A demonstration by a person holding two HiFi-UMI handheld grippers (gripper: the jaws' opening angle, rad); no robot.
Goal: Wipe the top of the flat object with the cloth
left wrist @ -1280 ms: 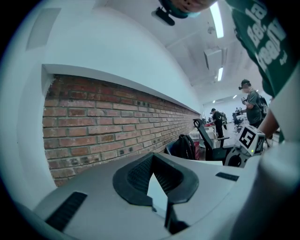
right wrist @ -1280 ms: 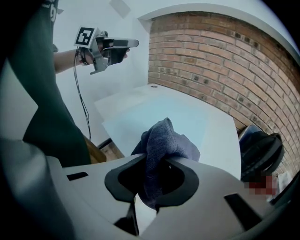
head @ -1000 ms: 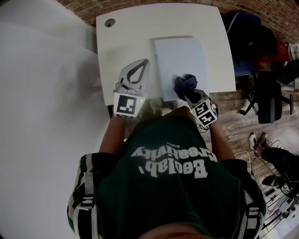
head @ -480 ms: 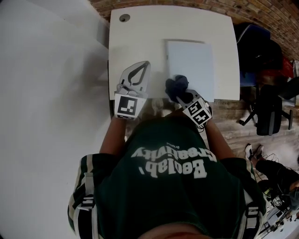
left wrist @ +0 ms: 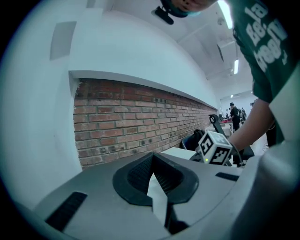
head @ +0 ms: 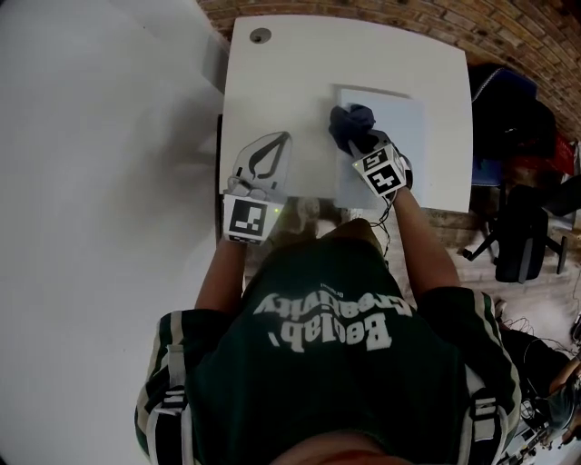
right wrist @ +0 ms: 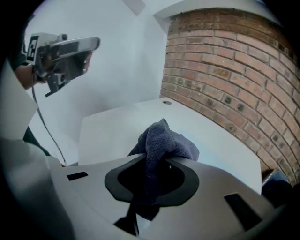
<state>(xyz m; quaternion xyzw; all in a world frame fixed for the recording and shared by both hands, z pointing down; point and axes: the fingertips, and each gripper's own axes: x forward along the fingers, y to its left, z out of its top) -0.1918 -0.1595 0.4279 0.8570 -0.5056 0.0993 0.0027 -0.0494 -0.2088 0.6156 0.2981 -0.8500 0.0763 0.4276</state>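
A pale, flat rectangular object [head: 399,127] lies on the right half of the white table [head: 272,82]. A dark blue cloth [head: 352,123] [right wrist: 164,140] sits bunched on its far left corner. My right gripper [head: 360,143] [right wrist: 157,161] is shut on the cloth and presses it onto the flat object. My left gripper [head: 280,138] [left wrist: 152,157] hovers over the table left of the flat object, its jaws shut with nothing between them. It also shows in the right gripper view as the left gripper [right wrist: 65,51], raised at the upper left.
A round cable hole [head: 260,35] marks the table's far left corner. A brick wall [head: 508,27] runs behind the table. A black chair and bags [head: 522,227] stand on the wooden floor to the right. A white surface [head: 100,182] lies left.
The right gripper slid the cloth from the flat object's near edge leftward, then away along its left side to the far left corner. The left gripper stayed roughly in place.
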